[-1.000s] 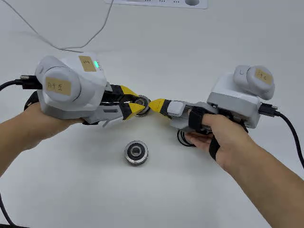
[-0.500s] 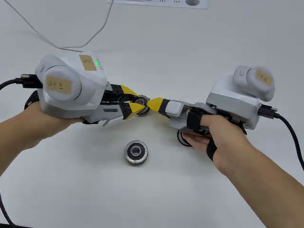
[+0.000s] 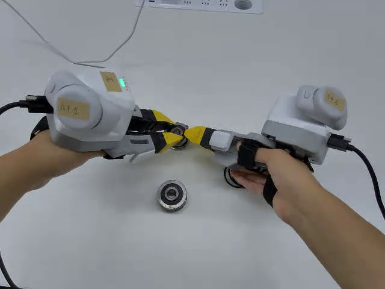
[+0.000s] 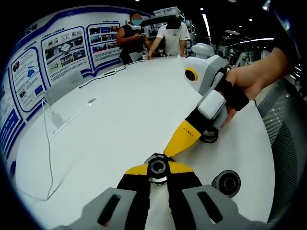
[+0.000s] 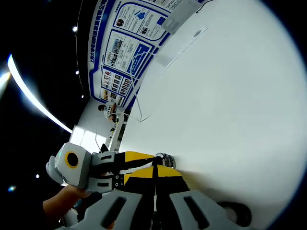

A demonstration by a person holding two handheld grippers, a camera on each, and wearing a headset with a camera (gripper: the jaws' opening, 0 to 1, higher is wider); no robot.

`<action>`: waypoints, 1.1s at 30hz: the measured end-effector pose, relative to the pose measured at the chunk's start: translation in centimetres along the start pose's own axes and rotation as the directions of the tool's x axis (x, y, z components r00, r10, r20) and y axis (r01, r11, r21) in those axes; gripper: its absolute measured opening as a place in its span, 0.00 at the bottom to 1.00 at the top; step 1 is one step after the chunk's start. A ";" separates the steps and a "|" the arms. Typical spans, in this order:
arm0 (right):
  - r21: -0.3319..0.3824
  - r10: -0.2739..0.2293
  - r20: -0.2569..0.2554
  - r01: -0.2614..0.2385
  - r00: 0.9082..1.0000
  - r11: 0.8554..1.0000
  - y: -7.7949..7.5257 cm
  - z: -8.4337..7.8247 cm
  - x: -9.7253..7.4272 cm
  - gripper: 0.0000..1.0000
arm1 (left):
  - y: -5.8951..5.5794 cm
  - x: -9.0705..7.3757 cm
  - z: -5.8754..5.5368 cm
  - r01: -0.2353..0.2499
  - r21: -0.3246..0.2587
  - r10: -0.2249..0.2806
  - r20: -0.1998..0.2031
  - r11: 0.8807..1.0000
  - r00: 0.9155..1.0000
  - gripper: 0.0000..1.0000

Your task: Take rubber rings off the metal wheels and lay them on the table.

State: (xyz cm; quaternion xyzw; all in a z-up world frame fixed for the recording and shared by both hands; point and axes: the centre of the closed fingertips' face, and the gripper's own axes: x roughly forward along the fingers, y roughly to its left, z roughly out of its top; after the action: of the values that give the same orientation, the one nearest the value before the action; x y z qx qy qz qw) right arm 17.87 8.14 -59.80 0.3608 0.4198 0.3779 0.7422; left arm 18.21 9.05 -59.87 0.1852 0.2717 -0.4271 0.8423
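My left gripper (image 3: 173, 135) is shut on a small metal wheel (image 3: 179, 127), which it holds above the table. The same wheel (image 4: 158, 167) sits between its yellow tips in the left gripper view. My right gripper (image 3: 194, 133) comes in from the right, its jaws shut and pinching the black rubber ring at the wheel's rim (image 5: 163, 158). A second wheel (image 3: 172, 195) with its black ring on lies flat on the table below the grippers. Loose black rubber rings (image 3: 231, 178) lie under my right hand.
The white table (image 3: 198, 66) has free room behind and in front of the grippers. A thin cable (image 3: 90, 60) and a white power strip (image 3: 204, 3) lie at the far edge. Two people (image 4: 153, 36) stand at the far end.
My right gripper has edged slightly left, closer onto the held wheel. The left gripper and the wheel on the table have stayed put.
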 end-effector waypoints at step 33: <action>-0.010 0.064 -0.012 -0.064 0.998 0.998 1.5 -0.4 -0.2 0.00 | -0.1 0.0 0.0 -0.003 0.007 0.003 0.004 1.000 1.000 0.13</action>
State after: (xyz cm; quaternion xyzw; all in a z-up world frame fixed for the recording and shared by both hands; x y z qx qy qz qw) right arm 17.06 8.69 -58.61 0.3678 0.4102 0.4056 0.7293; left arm 18.13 9.03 -59.89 0.1878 0.2685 -0.4270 0.8428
